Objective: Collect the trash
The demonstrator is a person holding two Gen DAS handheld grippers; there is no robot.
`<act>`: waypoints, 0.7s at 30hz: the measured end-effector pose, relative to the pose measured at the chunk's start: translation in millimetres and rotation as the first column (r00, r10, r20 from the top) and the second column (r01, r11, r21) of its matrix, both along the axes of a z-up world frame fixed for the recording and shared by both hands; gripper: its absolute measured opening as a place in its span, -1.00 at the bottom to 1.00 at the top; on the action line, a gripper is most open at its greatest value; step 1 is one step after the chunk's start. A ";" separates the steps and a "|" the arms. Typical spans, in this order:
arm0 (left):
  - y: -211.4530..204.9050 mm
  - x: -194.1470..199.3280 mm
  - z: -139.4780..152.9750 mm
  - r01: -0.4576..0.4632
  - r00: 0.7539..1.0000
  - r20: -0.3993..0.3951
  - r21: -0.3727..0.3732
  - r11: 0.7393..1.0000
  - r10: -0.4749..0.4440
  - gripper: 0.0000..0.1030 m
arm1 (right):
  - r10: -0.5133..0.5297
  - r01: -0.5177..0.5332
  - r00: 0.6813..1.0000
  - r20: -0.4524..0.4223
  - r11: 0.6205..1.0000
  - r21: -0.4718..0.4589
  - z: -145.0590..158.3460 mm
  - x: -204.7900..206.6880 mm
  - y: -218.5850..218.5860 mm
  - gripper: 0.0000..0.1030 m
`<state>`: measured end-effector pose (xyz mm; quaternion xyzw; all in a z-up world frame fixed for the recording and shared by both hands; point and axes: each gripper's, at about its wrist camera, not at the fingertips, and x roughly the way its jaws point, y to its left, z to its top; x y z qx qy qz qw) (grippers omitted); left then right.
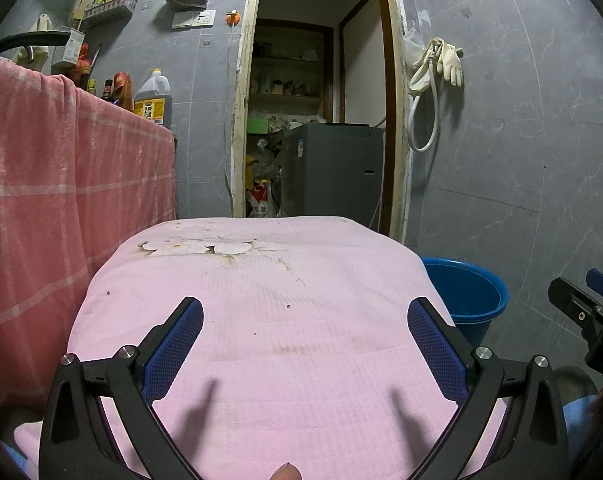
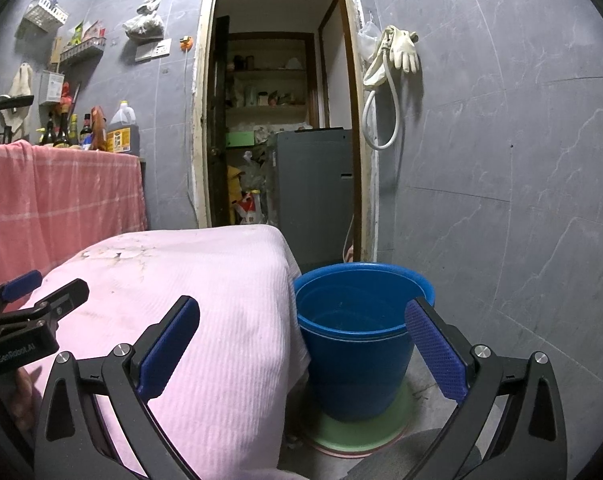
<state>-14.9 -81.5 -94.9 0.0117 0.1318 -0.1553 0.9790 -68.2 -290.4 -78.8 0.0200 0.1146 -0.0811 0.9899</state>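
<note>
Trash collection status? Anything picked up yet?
No sign of progress. Done: nothing evident; the blue bucket looks empty of trash. In hand: nothing; the left gripper and right gripper are open. Left: only tiny specks show on the pink cloth, with no obvious trash.

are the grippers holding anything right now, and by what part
Nothing is held. The left gripper is open over the pink cloth; the right gripper is open near the blue bucket.

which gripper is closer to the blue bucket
Right. The right gripper hangs at the cloth's edge with the blue bucket just ahead; the left gripper sits over the pink cloth, bucket off to its right.
</note>
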 end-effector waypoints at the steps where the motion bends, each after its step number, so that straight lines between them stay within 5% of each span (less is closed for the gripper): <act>1: -0.3 -0.3 0.2 -0.001 1.000 0.000 0.000 1.000 0.001 0.95 | 0.000 0.000 1.000 0.000 1.000 0.000 0.0 0.1 0.6 1.00; 21: 0.0 -2.5 1.4 -0.006 1.000 0.004 -0.005 1.000 0.006 0.95 | 0.000 0.000 1.000 0.002 1.000 -0.001 0.0 -0.3 2.3 1.00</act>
